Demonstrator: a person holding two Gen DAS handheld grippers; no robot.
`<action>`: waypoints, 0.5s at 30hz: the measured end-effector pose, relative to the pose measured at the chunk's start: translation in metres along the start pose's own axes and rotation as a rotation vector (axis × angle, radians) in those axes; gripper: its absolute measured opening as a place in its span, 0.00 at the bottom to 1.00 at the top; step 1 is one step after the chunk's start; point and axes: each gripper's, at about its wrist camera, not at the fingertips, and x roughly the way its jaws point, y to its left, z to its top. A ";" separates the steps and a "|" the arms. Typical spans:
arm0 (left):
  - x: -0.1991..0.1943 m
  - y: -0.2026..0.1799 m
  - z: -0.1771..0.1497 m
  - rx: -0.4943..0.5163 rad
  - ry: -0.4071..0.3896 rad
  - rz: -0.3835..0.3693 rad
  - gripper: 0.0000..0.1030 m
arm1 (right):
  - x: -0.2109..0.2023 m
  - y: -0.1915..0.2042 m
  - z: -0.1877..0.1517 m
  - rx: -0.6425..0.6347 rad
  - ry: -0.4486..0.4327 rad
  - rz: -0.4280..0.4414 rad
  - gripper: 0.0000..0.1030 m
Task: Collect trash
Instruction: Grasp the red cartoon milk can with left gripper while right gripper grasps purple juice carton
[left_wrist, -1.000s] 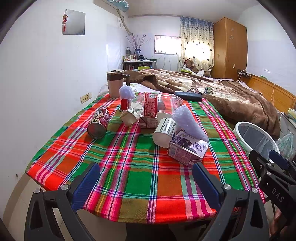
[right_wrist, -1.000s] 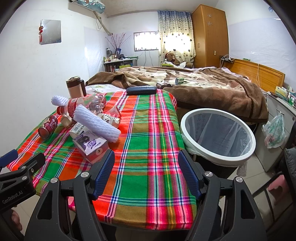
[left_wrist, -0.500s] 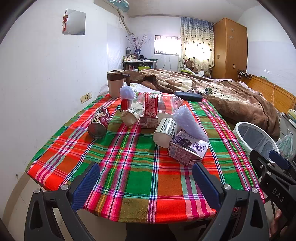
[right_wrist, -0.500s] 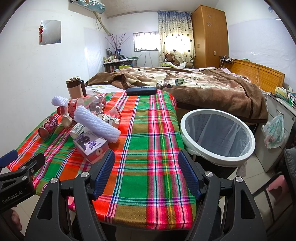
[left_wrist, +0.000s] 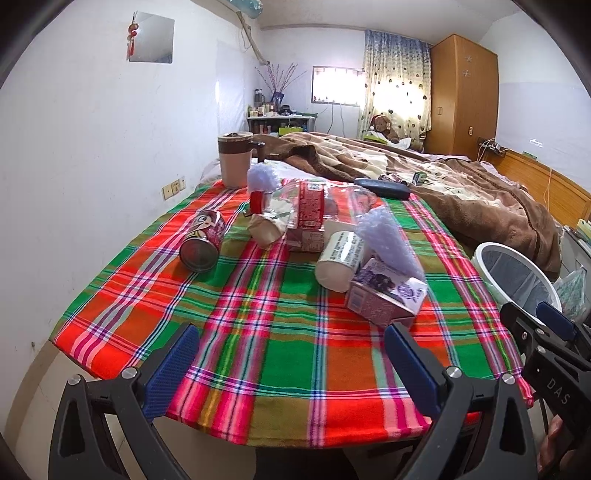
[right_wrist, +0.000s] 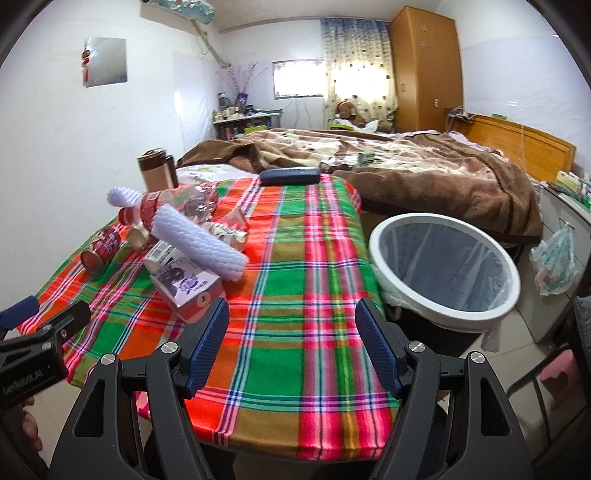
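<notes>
Both grippers wide apart, empty, over plaid cloth, knobbly foam sleeve, perhaps cardboard carton

"DAS" on right gripper; "GenRobot.AI" on left gripper.

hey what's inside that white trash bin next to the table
The white trash bin holds a thin translucent liner bag, and no trash shows in the part visible from the right wrist view. The very bottom is out of sight below the near rim.

Left claw spread wide, right claw likewise (both empty), side by side
</notes>
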 end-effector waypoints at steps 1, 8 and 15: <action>0.002 0.003 0.001 -0.006 0.004 0.006 0.98 | 0.003 0.002 0.000 -0.007 0.008 0.018 0.70; 0.014 0.023 0.009 -0.018 0.013 0.038 0.98 | 0.018 0.021 0.001 -0.069 0.021 0.123 0.70; 0.034 0.053 0.022 -0.031 0.029 0.048 0.98 | 0.047 0.039 0.010 -0.101 0.059 0.237 0.70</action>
